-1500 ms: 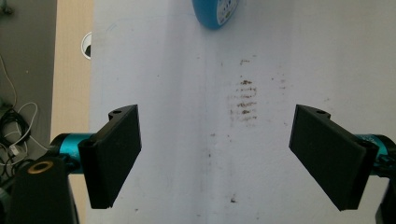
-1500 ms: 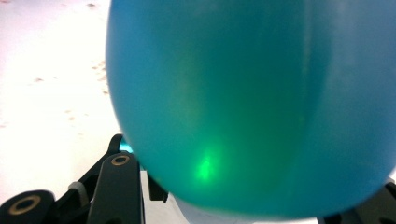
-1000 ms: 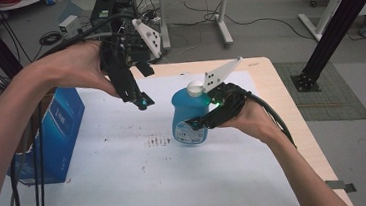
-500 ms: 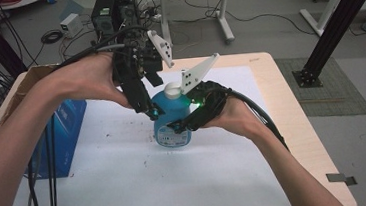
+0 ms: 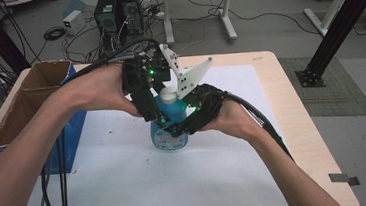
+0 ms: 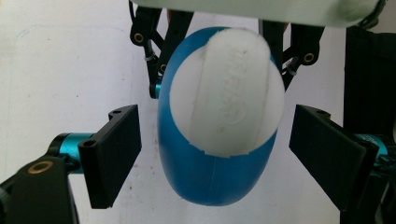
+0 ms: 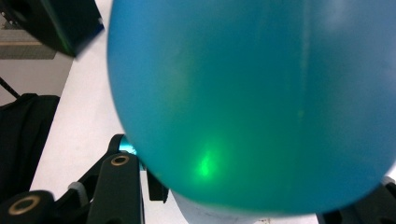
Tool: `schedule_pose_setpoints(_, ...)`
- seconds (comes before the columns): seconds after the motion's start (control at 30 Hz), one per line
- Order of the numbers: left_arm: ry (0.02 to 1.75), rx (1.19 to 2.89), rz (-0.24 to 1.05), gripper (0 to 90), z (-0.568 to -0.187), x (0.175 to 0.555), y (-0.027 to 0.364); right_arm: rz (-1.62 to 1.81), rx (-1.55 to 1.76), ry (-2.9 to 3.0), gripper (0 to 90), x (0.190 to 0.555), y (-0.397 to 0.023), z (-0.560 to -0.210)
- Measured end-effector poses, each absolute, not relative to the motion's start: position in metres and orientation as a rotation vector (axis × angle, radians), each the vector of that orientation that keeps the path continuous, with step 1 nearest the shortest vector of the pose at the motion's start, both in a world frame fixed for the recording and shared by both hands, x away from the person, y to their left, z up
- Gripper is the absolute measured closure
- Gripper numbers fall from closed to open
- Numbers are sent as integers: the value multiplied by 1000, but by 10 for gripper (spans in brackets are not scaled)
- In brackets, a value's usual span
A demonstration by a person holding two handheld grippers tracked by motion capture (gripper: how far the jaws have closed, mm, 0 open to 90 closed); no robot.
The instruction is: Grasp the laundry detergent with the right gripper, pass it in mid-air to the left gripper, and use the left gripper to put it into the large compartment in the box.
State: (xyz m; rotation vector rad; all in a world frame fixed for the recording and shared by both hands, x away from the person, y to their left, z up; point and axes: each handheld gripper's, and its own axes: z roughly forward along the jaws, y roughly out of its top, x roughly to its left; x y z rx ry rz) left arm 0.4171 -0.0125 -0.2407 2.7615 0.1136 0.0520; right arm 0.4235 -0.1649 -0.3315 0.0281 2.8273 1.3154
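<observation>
From above, a blue bottle with a white cap stands upright on the white table, right of a box. The right gripper clamps its body. Looking down, the left gripper straddles the cap, jaws wide. Close up, translucent blue plastic glows green.

The blue bottle is blurred and cut off by the right gripper view's edges

Bottle stands on the surface, near the middle. Left claw is right above its cap, w/ right claw round its side. Box sits at the left edge.
</observation>
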Motion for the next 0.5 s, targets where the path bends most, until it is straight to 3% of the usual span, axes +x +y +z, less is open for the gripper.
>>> schedule_pose_setpoints(0.5,110,2763,54,188,-245,414,-19,1287,10,2836,468,421,-166,-330)
